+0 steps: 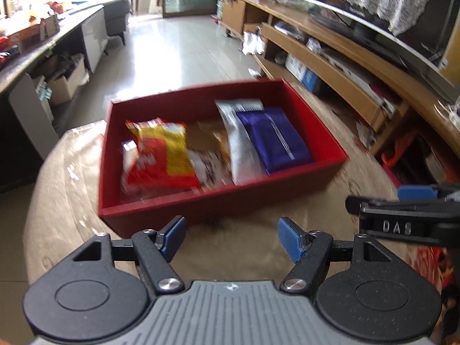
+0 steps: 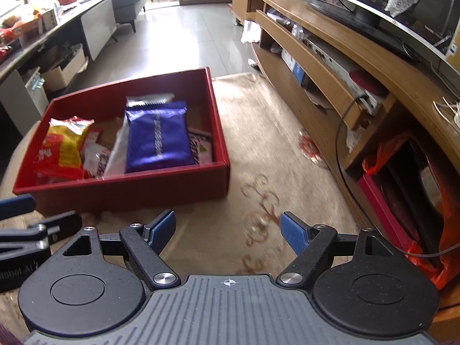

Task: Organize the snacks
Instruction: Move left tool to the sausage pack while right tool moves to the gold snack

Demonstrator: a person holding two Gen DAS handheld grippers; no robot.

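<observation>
A red box (image 1: pixel 178 205) stands on a beige patterned tablecloth (image 1: pixel 66 178) and holds several snack packs: a red and yellow bag (image 1: pixel 161 155), a white pack (image 1: pixel 243 155) and a purple pack (image 1: pixel 276 141). My left gripper (image 1: pixel 231 238) is open and empty, just in front of the box's near wall. In the right wrist view the box (image 2: pixel 129 189) lies ahead to the left, with the purple pack (image 2: pixel 158 141) and the red and yellow bag (image 2: pixel 61 152) inside. My right gripper (image 2: pixel 228 231) is open and empty over the cloth, right of the box.
A wooden TV cabinet (image 2: pixel 330 66) with a TV (image 2: pixel 402 20) runs along the right. An orange plastic bag (image 2: pixel 448 224) sits low by it. A dark counter (image 1: pixel 34 49) with clutter and boxes stands at the left. Tiled floor (image 1: pixel 178 46) lies beyond the table.
</observation>
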